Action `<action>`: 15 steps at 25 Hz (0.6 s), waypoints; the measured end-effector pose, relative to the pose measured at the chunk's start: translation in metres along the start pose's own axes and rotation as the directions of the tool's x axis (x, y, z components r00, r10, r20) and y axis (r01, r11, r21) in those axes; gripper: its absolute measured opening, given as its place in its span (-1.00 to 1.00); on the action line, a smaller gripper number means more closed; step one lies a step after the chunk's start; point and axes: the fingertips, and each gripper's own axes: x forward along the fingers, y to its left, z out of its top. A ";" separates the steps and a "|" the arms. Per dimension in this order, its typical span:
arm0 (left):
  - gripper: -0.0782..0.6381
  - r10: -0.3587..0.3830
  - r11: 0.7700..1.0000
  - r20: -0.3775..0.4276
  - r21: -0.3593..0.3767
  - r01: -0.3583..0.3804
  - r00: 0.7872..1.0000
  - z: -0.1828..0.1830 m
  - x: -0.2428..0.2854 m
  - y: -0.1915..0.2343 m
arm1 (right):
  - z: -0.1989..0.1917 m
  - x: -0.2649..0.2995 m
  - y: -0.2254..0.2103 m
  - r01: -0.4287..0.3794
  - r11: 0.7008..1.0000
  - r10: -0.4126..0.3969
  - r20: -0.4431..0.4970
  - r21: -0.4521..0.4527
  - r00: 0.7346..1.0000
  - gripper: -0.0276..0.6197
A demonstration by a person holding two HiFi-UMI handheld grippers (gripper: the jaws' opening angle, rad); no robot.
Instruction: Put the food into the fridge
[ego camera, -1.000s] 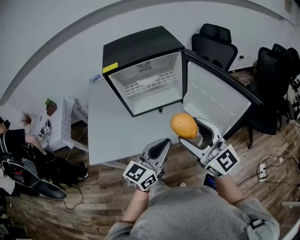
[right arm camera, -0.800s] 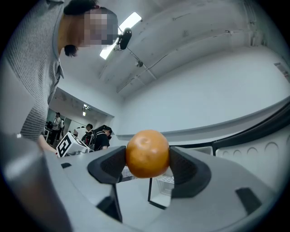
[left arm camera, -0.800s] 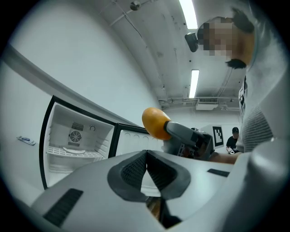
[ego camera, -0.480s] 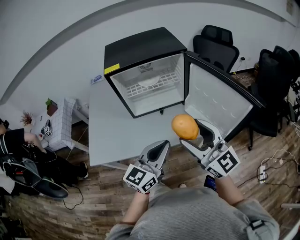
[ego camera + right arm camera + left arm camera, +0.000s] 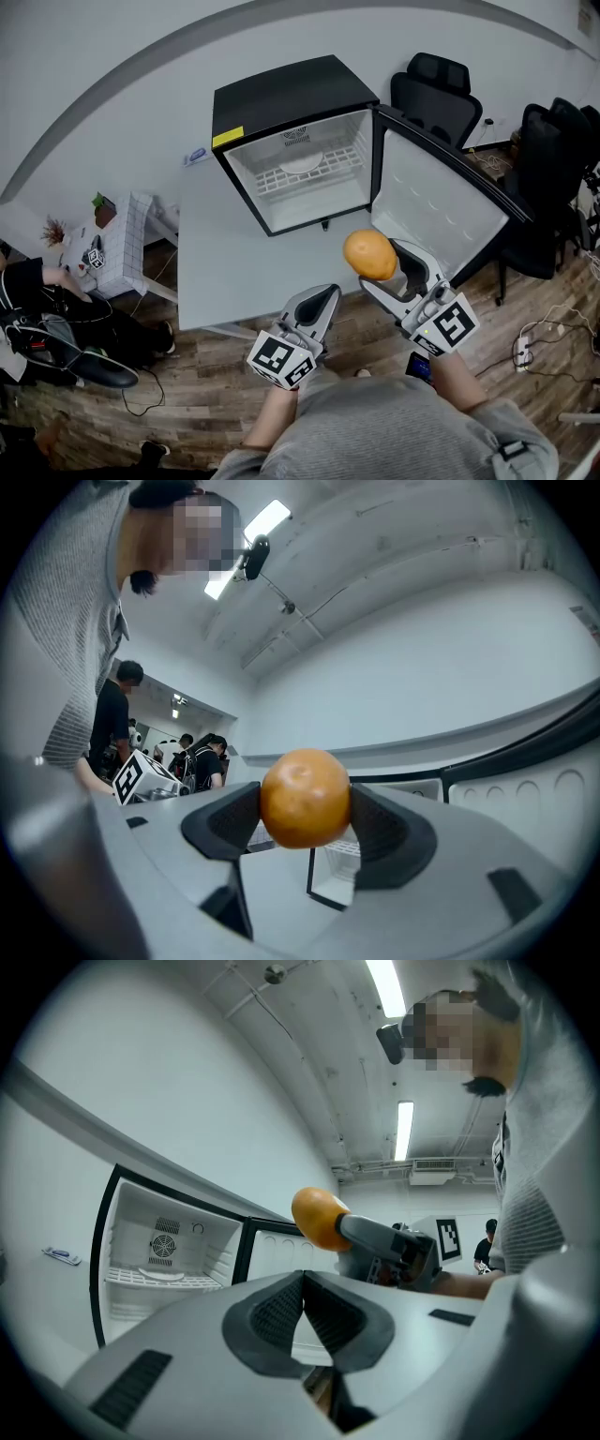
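A: Head view first. Fridge (image 5: 291, 94): black box on a grey table (image 5: 225, 253), door (image 5: 427, 202) swung wide to the right. White liner, one wire shelf (image 5: 305, 171). Where's the food?

B: Orange (image 5: 367, 251), in the right gripper (image 5: 372, 264). It is in the air over the table's near edge, in front of the open door, well short of the cavity. Left gripper (image 5: 326, 292) sits beside it, lower, idle.

A: Left gripper view?

B: Jaws closed tip to tip, nothing between them. The dark ribbed pads (image 5: 277, 1312) meet. Beyond them: the fridge cavity, a fan grille (image 5: 165, 1248) on the back wall, and the orange on the other gripper.

A: Right gripper view?

B: Jaws clamped on the orange across its middle, a pad touching each side. The skin is glossy and faintly dimpled. It is nearly round, so likely to roll once let go. Gripper shell is matte grey plastic.

A: How to do the placing well?

B: My judgement: carry it forward and a little left, clear of the door's edge. Enter level, above the shelf. Lower until the wires take the weight, then open. The gaps between the wires should check any roll. Squeeze lightly, since the fruit is soft. Keep the left gripper out of the opening.
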 end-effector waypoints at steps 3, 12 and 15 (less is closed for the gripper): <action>-0.75 0.008 1.000 0.002 0.001 -0.008 1.000 0.001 -0.001 0.005 | 0.001 0.005 -0.001 -0.007 1.000 0.007 0.004 0.015 1.000 0.05; -0.75 0.003 1.000 -0.011 0.000 -0.003 1.000 0.003 0.004 0.030 | -0.006 0.029 -0.008 -0.004 1.000 0.004 -0.008 0.016 1.000 0.05; -0.75 -0.005 1.000 -0.007 0.003 0.005 1.000 0.008 0.009 0.042 | -0.008 0.040 -0.014 0.006 1.000 -0.006 -0.013 0.011 1.000 0.05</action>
